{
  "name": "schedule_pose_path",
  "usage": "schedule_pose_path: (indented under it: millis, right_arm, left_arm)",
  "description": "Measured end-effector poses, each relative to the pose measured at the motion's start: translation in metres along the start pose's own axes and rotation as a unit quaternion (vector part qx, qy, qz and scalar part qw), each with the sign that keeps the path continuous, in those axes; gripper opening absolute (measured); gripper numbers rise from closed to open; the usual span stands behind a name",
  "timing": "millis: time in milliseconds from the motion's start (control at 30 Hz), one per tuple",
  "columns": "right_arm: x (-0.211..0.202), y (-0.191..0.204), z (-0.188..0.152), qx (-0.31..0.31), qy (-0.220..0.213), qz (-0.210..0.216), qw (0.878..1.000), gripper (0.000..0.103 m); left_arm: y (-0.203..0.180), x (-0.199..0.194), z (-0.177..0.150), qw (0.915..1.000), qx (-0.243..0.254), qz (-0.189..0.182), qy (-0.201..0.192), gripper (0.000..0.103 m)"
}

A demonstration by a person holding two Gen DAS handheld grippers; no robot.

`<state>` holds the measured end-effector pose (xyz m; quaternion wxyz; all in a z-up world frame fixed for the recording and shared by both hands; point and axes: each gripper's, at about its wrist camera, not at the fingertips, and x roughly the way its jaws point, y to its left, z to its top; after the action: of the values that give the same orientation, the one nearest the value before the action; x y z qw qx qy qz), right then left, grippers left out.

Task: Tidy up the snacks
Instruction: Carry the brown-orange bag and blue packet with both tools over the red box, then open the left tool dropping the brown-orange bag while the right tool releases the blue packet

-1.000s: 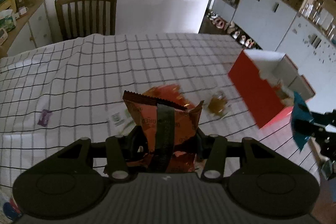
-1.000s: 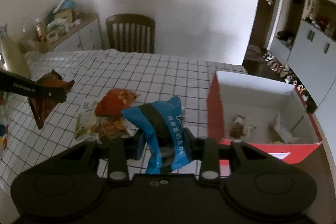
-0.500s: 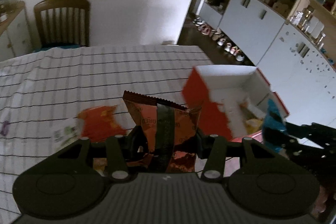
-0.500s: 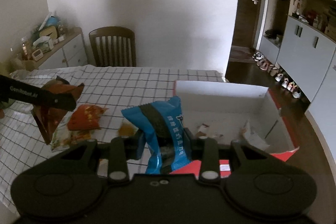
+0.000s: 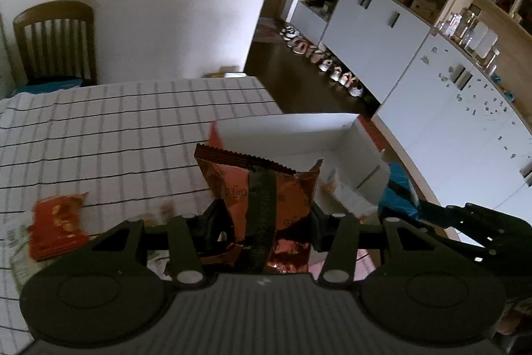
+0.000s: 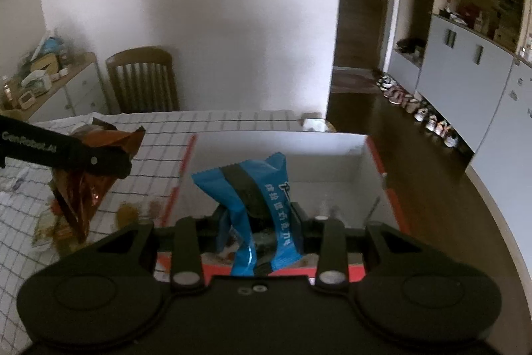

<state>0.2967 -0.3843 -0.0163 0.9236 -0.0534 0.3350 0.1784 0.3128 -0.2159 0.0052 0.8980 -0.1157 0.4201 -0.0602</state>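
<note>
Checked cloth point(image 5: 99, 128); L tongs point(image 5: 266, 215) grip foil pack point(image 5: 262, 188), R tongs point(image 6: 256, 222) crinkly blue pack point(image 6: 252, 188).

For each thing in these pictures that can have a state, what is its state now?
Left gripper: shut on the brown foil snack packet.
Right gripper: shut on the blue plastic snack packet.
Red cardboard box with white inside: open, some snacks inside.
Orange snack bag: lying on the checked tablecloth.
</note>
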Motion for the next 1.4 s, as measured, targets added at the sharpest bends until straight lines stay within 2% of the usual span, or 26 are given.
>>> schedule_pose_path:
  millis: [267, 433, 667, 867, 1100, 1400]
  right_arm:
    - [0.026, -0.048, 0.003, 0.036, 0.019, -0.005, 0.999, 0.035]
    - [0.046, -0.061, 0.000, 0.031, 0.041, -0.004, 0.999, 0.035]
    - [0.073, -0.068, -0.003, 0.015, 0.073, -0.002, 0.997, 0.035]
    - [0.095, -0.064, -0.005, -0.024, 0.097, 0.004, 0.995, 0.034]
    - [0.116, -0.064, -0.010, -0.049, 0.119, -0.006, 0.992, 0.034]
    - [0.129, -0.058, -0.013, -0.074, 0.133, 0.001, 0.988, 0.036]
  left_arm:
    - [-0.037, 0.048, 0.024, 0.9997, 0.007, -0.007, 0.021, 0.050]
    - [-0.053, 0.080, 0.033, 0.9993, 0.018, 0.013, 0.031, 0.050]
    - [-0.066, 0.127, 0.041, 0.9973, 0.030, 0.026, 0.061, 0.050]
    - [-0.068, 0.159, 0.042, 0.9953, 0.035, 0.035, 0.083, 0.050]
    - [-0.068, 0.188, 0.038, 0.9918, 0.040, 0.043, 0.113, 0.050]
    - [-0.060, 0.211, 0.027, 0.9874, 0.043, 0.052, 0.143, 0.050]
